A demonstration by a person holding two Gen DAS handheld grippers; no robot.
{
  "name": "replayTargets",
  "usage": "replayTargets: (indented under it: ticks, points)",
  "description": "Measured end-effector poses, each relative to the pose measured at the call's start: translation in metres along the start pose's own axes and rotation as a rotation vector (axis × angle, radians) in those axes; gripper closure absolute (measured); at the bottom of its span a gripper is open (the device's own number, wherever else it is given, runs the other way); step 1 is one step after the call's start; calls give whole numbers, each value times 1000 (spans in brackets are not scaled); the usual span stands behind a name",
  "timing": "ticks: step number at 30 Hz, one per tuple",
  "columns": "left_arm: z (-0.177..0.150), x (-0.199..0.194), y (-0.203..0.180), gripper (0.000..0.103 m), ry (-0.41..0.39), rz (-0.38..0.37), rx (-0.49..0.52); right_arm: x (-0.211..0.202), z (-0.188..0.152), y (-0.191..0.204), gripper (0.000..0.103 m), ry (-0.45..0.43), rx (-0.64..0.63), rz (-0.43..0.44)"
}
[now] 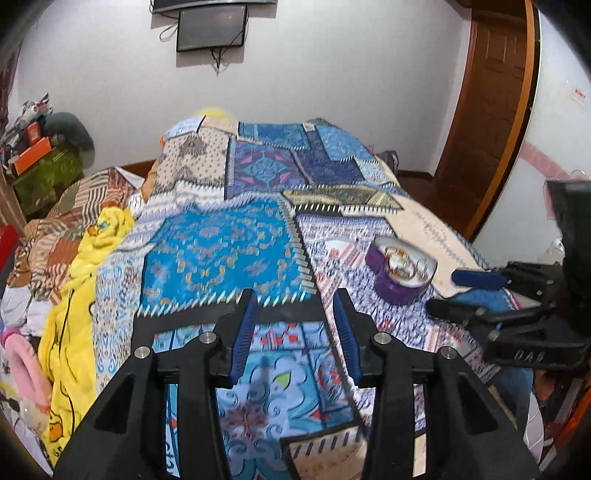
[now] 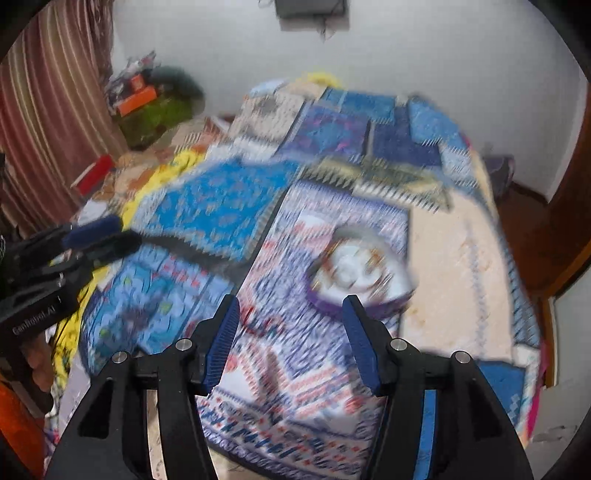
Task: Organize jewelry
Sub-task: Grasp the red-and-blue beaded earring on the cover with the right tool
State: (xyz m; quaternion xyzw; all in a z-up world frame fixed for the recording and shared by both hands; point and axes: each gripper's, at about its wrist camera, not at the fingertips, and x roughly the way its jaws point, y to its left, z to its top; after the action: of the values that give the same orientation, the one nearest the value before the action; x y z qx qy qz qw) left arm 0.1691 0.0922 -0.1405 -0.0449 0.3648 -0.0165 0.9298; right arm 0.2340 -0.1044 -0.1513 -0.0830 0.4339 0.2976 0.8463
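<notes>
A round purple jewelry box point(image 1: 400, 271) with a white lining and gold pieces inside sits on the patterned bedspread point(image 1: 229, 243). In the right wrist view the box point(image 2: 360, 277) is blurred, just beyond my right gripper point(image 2: 291, 314), which is open and empty. My left gripper point(image 1: 293, 301) is open and empty, left of the box and above the bedspread. The right gripper shows in the left wrist view point(image 1: 465, 291) next to the box, and the left gripper shows at the left of the right wrist view point(image 2: 103, 236).
A yellow cloth point(image 1: 74, 295) and crumpled clothes lie along the bed's left side. A wooden door point(image 1: 487, 110) stands at the right. A cluttered shelf point(image 1: 40, 158) is at the far left, a wall screen point(image 1: 210, 27) above.
</notes>
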Motion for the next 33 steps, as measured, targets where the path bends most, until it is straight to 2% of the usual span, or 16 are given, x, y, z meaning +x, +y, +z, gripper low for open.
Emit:
replayTargets:
  ticks: [3, 7, 13, 19, 21, 28, 33]
  points:
    - [-9, 7, 2, 61, 27, -3, 1, 26, -12, 8, 49, 89, -12, 20]
    - [-22, 13, 3, 61, 38, -21, -2, 48, -18, 19, 49, 151, -52, 6]
    - [-32, 24, -1, 62, 60, -52, 11, 65, -15, 24, 49, 172, -95, -6]
    - [-38, 36, -3, 77, 92, -112, 7, 68, -13, 23, 49, 154, -107, -3]
    - [-39, 41, -5, 81, 109, -131, 6, 68, -13, 24, 55, 147, -107, -6]
    - [-43, 52, -14, 84, 146, -166, 9, 66, -12, 24, 91, 129, -126, 14]
    - [-42, 62, -23, 84, 173, -174, 32, 61, -13, 24, 96, 122, -132, 15]
